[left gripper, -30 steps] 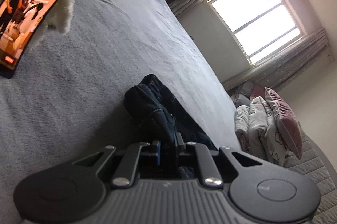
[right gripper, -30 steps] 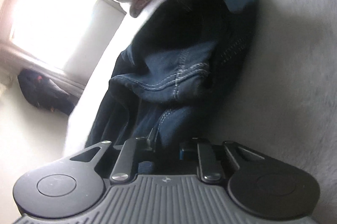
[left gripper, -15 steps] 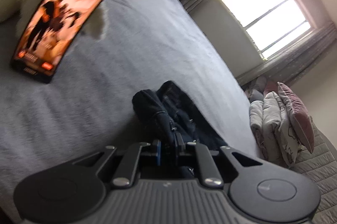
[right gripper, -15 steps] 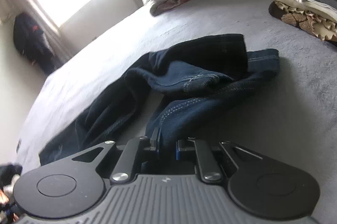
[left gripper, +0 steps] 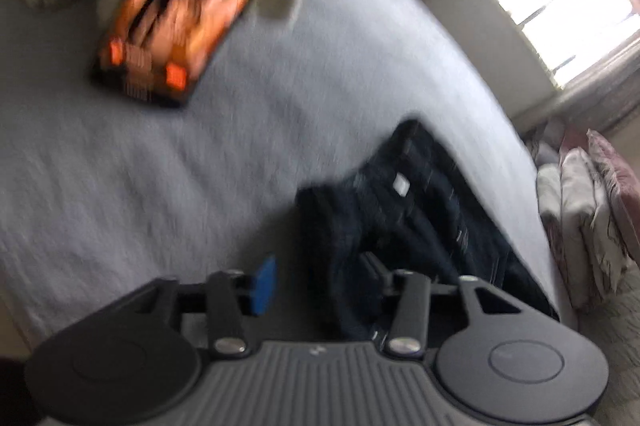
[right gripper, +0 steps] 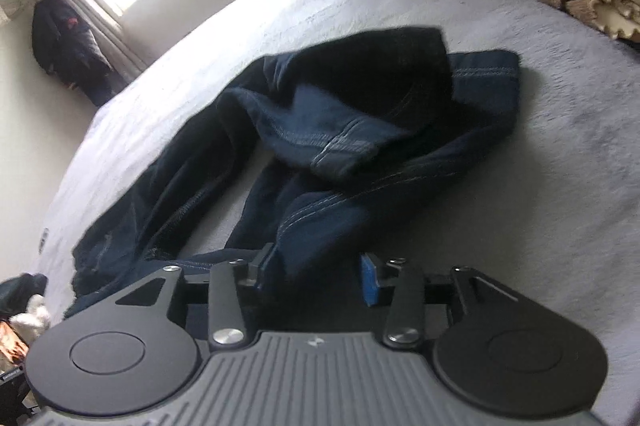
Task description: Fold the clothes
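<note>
The jeans (right gripper: 320, 129) lie rumpled mid-bed (right gripper: 540, 153), legs overlapping toward 10 o'clock. Both hand-held grippers, left (left gripper: 316, 282) and right (right gripper: 316, 274), stand spread, gripping nothing. Closing now risks pinching several bunched layers, dragging the heap crooked.

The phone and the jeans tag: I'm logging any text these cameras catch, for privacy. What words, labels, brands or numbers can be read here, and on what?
No text can be read.
Phone screen: orange picture with two orange buttons, smeared by motion blur; no words legible.
White tag on the jeans: too small and blurred to read.
Small mark on the left gripper body and on the right gripper body: an emblem, not letters.
</note>
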Available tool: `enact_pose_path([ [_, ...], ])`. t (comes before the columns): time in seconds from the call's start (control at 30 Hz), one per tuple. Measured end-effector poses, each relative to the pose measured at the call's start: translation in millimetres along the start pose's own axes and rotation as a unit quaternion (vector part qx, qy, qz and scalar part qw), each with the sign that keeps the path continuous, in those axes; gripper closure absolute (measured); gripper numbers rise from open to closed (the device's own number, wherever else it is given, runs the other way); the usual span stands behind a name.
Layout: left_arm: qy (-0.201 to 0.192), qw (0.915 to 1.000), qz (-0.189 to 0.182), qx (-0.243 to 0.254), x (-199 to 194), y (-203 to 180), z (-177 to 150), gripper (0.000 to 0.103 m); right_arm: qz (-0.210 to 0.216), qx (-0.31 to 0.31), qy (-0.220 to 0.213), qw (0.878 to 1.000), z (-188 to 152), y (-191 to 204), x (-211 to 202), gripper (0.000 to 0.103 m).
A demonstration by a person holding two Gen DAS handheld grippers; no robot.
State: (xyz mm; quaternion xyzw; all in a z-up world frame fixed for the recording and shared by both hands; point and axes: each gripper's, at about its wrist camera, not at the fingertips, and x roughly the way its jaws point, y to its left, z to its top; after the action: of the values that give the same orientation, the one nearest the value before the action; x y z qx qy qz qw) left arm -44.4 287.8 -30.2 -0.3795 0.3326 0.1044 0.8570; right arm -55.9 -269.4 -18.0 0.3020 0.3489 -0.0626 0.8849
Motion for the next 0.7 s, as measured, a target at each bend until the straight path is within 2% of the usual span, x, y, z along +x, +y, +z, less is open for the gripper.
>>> enact_pose_path([
  [0.1, -0.050, 0.9982, -0.001, 0.034, -10.6, -16.4, 3.9, 0.046, -0.001, 0.008, -0.033, 0.999, 8.2, -15.5, -16.8, 0.053],
  [0.2, -0.072, 0.9948, 0.005, 0.072, -8.9, -37.6, 5.0, 0.044, -0.002, 0.011, -0.063, 0.998, 19.1, -27.6, -24.5, 0.050],
  [0.6, -0.065, 0.9887, 0.018, 0.134, 51.4, -102.7, 3.4, 0.043, -0.023, -0.001, -0.117, 0.993, 58.2, -49.5, 14.4, 0.050],
  [0.7, -0.055, 0.9865, 0.015, 0.154, 69.8, -118.5, 7.6, 0.042, -0.030, -0.004, -0.118, 0.993, 64.1, -52.5, 27.0, 0.050],
])
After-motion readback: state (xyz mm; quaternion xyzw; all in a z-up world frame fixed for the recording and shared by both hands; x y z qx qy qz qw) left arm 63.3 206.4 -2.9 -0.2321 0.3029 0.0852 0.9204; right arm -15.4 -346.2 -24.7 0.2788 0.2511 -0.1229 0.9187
